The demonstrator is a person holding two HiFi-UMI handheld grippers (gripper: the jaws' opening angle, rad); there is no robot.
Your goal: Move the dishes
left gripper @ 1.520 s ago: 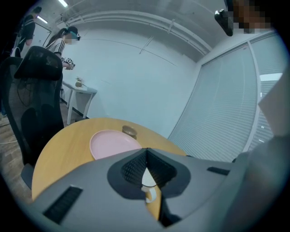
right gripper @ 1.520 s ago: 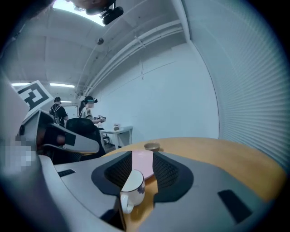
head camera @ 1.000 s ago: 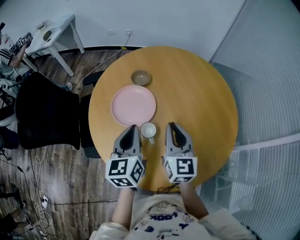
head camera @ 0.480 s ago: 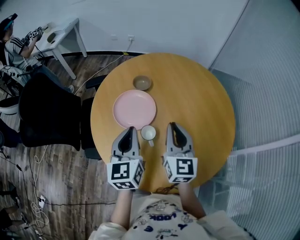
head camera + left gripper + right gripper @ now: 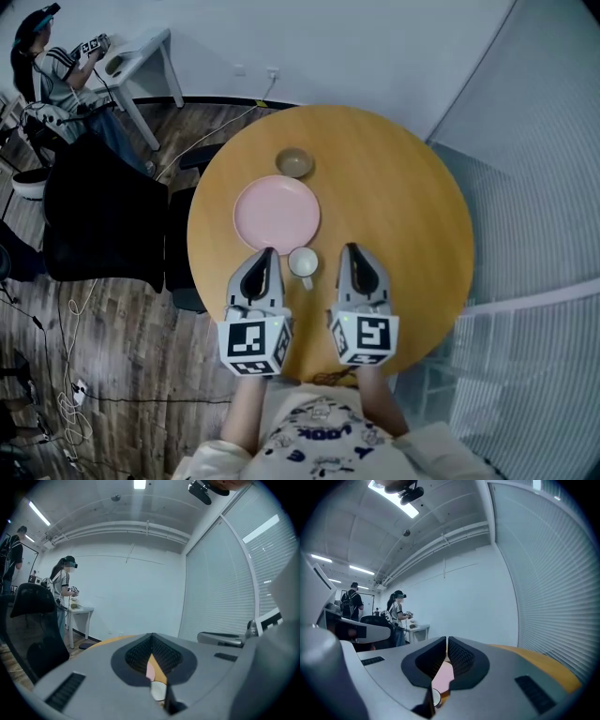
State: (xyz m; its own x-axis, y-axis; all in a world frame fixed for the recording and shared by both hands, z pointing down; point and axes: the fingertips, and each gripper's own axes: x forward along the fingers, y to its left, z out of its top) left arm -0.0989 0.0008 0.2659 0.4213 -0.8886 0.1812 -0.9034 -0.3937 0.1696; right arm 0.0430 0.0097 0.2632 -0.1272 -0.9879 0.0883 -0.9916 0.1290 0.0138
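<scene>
On the round wooden table (image 5: pixel 394 187) lie a pink plate (image 5: pixel 277 214), a small brownish bowl (image 5: pixel 295 163) behind it, and a white cup (image 5: pixel 302 262) in front of it. My left gripper (image 5: pixel 265 253) hovers just left of the cup, shut and empty. My right gripper (image 5: pixel 352 249) hovers to the cup's right. Its jaws have just closed the last bit with nothing between them. In the left gripper view the closed jaws leave a slit showing the plate (image 5: pixel 151 670) and cup (image 5: pixel 158 691). The right gripper view shows the plate (image 5: pixel 443 674) too.
A black office chair (image 5: pixel 103 220) stands against the table's left side. Farther back left is a white side table (image 5: pixel 141 52) with a person (image 5: pixel 52 66) beside it. A blind-covered glass wall (image 5: pixel 525 187) runs along the right. Cables lie on the wooden floor (image 5: pixel 66 412).
Both grippers have risen a little above the table's near edge, and the left one has rolled slightly. The plate, bowl and cup have not moved.
</scene>
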